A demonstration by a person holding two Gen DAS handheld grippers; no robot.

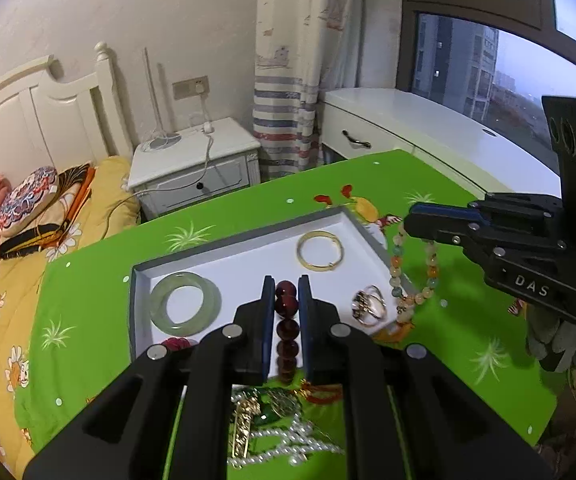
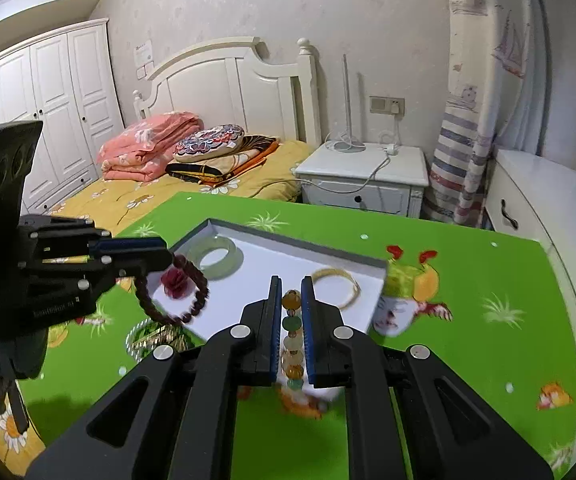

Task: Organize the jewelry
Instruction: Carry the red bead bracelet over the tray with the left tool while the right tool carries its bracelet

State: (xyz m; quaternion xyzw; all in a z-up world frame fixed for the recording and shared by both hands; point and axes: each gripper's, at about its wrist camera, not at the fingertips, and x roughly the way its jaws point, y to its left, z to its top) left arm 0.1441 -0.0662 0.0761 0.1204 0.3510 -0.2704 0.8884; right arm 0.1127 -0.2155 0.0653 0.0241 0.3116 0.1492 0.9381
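My left gripper (image 1: pixel 286 292) is shut on a dark red bead bracelet (image 1: pixel 286 326), which hangs above the near part of a white tray (image 1: pixel 248 256). From the right wrist view the same bracelet (image 2: pixel 192 280) dangles from the left gripper (image 2: pixel 168 256). My right gripper (image 2: pixel 291 292) is shut on a multicoloured bead bracelet (image 2: pixel 291 322); in the left wrist view that bracelet (image 1: pixel 397 276) hangs beside the tray's right rim below the right gripper (image 1: pixel 409 226). In the tray lie a pale green jade bangle (image 1: pixel 186 303), a gold bangle (image 1: pixel 319 249), gold rings (image 1: pixel 369 306) and a red flower piece (image 2: pixel 174 280).
A heap of pearl strands, a gold chain and green pendants (image 1: pixel 272 428) lies on the green patterned tablecloth (image 1: pixel 100 280) near the tray's front edge. Behind the table stand a bed (image 2: pixel 160 188), a white nightstand (image 2: pixel 361 180) and a white desk (image 1: pixel 407 120) under the window.
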